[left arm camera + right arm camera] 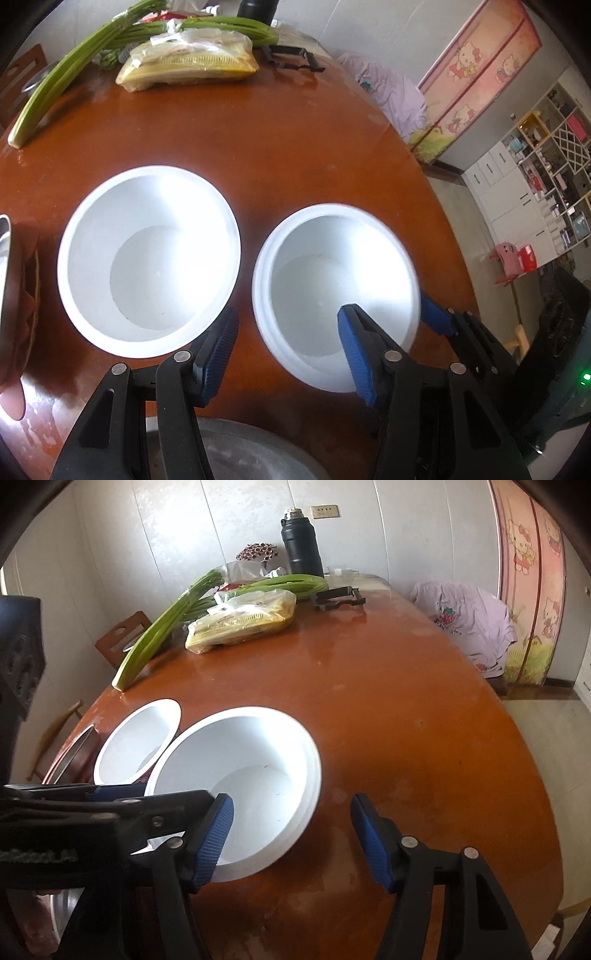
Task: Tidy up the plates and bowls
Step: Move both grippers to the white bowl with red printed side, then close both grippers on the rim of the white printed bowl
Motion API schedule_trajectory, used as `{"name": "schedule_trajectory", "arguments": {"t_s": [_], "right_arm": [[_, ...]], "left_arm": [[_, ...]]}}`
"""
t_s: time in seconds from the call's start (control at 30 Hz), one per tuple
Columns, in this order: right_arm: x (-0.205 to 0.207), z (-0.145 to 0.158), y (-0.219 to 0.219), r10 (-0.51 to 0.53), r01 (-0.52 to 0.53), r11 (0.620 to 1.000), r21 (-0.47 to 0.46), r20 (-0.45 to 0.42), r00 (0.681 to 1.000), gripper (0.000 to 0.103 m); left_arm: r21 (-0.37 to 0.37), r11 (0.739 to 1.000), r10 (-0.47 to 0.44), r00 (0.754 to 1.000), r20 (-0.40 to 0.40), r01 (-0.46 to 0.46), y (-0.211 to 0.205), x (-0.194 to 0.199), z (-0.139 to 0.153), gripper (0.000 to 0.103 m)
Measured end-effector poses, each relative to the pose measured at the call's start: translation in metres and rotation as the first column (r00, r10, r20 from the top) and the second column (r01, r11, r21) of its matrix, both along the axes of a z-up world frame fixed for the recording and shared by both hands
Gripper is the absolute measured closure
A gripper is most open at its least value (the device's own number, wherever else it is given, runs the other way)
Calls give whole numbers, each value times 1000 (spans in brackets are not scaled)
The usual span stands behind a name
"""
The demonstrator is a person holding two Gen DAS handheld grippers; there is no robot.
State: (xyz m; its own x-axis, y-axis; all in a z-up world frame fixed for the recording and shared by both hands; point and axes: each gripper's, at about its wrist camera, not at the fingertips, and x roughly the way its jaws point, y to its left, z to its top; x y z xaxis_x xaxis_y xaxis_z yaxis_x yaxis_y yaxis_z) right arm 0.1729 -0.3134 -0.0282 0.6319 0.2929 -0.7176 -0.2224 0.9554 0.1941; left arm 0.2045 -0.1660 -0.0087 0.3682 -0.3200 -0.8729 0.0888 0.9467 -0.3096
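While neither claw grips anything yet, both stand open over the same stack of white bowls, and that shared target is what the next move turns on. The left claw (291,350) straddles the stack's near rim: one pad sits inside the right bowl (325,280), the other outside it, in the gap towards the left bowl (147,258). The right claw (291,834) has its left pad over the same stack (251,775) and its right pad over bare desk (424,738), so the stack lies to its left. Both bowls rest on the desk, side by side, near but apart. The left claw seems the better placed to pinch the rim wall, since that wall already runs between its pads.
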Motion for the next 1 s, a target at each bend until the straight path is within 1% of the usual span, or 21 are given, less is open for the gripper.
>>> {"name": "schedule_trajectory", "arguments": {"t_s": [0.07,0.13,0.2,0.27,0.3,0.4,0.57,0.67,0.73,0.8,0.9,1.0], "right_arm": [[-3,-1,-1,1,-1,1000,6,-5,1000,40],[-6,-2,-2,-4,4,1000,8,-3,1000,41],[-9,-2,-4,5,-4,999,33,-10,1000,41],[-16,-2,-7,22,-21,997,80,-12,1000,41],[-18,-2,-6,16,-15,997,71,-11,1000,41],[-26,-2,-8,2,-2,999,49,-8,1000,41],[-36,2,-14,-3,3,997,80,4,1000,41],[-41,6,-14,17,-18,994,110,10,1000,41],[-45,6,-12,12,-13,996,90,13,1000,41],[-47,6,-12,10,-11,996,84,13,1000,41],[-47,7,-18,-55,54,998,32,35,998,41],[-38,6,-24,-83,82,996,28,26,996,41]], "left_arm": [[-4,1000,-9,1000,-4,9,-2,2,-2,52],[-19,1000,-15,1000,-11,15,-2,4,-4,58],[-42,999,-15,1000,-27,14,-2,6,-6,69],[-73,997,-18,999,-43,15,-2,7,-9,74],[-83,996,-25,998,-52,21,-3,6,-11,76],[-71,997,-44,998,-48,41,-9,3,-11,77],[-37,998,-52,998,-36,51,-15,3,-10,77],[-44,998,-46,998,-45,44,-12,5,-13,77],[-45,998,-42,998,-53,40,-12,7,-16,77],[-28,999,-31,998,-46,29,-12,7,-15,77],[5,1000,-17,1000,-26,17,-11,7,-13,77],[3,1000,-21,999,-25,21,-12,9,-13,77]]}}
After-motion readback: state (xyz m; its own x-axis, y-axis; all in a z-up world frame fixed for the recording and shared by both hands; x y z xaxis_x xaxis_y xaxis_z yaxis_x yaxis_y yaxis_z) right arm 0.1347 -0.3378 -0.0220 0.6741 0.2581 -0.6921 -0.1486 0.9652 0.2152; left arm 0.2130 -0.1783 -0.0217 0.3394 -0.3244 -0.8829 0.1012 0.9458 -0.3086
